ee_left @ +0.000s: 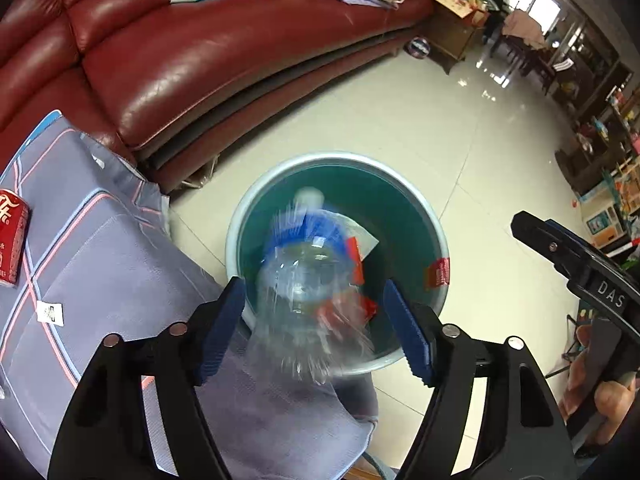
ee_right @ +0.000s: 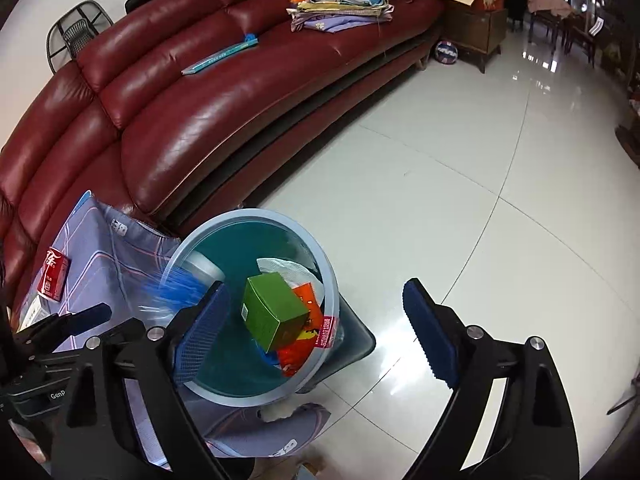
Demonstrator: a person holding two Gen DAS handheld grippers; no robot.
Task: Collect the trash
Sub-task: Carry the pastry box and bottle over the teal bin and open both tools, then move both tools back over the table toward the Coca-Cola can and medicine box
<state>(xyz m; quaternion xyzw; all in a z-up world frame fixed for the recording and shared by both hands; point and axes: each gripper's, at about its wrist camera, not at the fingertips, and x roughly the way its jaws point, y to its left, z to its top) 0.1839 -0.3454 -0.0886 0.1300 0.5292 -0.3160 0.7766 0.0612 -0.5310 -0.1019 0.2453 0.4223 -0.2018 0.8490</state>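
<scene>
A round bin (ee_left: 256, 194) with a teal liner stands on the floor beside a cloth-covered surface. A clear plastic bottle (ee_left: 308, 280) with a blue label shows blurred over the bin, between the pads of my left gripper (ee_left: 313, 282); both pads stand clear of it, so the gripper is open. My right gripper (ee_right: 316, 284) is open over the bin's rim (ee_right: 256, 213), nothing between its fingers. A green box (ee_right: 272, 312) lies tilted in the bin on red wrappers (ee_right: 304, 340) and white paper (ee_right: 288, 270). A red can (ee_left: 12, 240) lies on the cloth.
A dark red leather sofa (ee_right: 224, 120) curves behind the bin, with a book (ee_right: 220, 58) and folded cloths (ee_right: 340, 10) on it. The grey-blue striped cloth (ee_left: 100, 280) covers the surface at left. Glossy tiled floor (ee_right: 460, 184) spreads right; a ball (ee_right: 446, 52) and wooden cabinet (ee_right: 476, 28) stand far back.
</scene>
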